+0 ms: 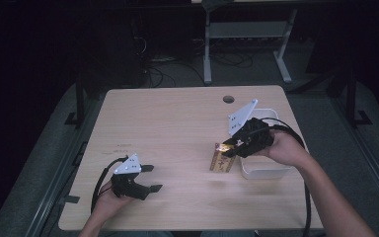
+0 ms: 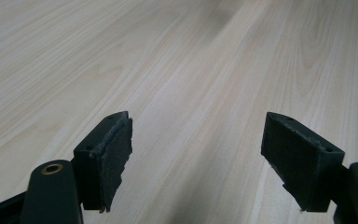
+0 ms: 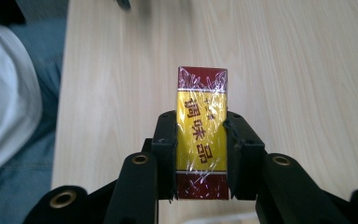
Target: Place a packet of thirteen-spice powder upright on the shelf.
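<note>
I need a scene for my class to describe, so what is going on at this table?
A person at a wooden table holds a tool in each hand. The right tool is clamped on a red and yellow wrapped packet, just beside a white tub. The left tool rests open over bare wood, holding nothing.

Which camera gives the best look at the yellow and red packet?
The right gripper view: the packet sits close up between the right claw's jaws, its printing readable. The high view shows it small and glary.

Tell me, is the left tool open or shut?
Open. The left tool has its jaws wide apart, with bare table between them.
</note>
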`<state>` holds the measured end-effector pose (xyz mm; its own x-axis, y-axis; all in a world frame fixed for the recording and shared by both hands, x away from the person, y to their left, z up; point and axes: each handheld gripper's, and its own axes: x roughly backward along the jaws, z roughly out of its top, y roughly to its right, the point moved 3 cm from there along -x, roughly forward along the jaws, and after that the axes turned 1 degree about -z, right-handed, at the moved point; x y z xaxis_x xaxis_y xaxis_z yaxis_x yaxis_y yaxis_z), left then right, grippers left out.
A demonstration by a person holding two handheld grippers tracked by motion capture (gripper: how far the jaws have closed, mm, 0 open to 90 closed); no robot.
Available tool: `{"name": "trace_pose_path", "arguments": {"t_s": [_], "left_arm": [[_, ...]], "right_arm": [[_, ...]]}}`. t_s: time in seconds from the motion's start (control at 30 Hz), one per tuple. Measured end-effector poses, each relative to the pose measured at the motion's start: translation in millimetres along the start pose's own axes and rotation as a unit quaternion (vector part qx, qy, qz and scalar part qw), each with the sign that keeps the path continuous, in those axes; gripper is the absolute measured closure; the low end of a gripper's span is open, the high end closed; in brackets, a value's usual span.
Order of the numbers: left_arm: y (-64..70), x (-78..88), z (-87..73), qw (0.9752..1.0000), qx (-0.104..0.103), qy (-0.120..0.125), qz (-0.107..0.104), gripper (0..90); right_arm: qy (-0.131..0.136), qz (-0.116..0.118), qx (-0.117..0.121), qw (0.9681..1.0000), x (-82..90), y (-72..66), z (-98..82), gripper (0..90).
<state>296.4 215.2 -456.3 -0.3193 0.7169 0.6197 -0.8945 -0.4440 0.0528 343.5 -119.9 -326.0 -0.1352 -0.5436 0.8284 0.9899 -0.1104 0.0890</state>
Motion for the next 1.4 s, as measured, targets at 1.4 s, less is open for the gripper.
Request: {"name": "trace_pose_path", "arguments": {"t_s": [1.4], "left_arm": [[-5.6, 0.8, -3.0, 0.9998, 0.020, -0.002, -0.006, 23.7]], "right_arm": [[-0.098, -0.038, 0.019, 0.9942, 45.4, 22.3, -46.9, 68.0]]}}
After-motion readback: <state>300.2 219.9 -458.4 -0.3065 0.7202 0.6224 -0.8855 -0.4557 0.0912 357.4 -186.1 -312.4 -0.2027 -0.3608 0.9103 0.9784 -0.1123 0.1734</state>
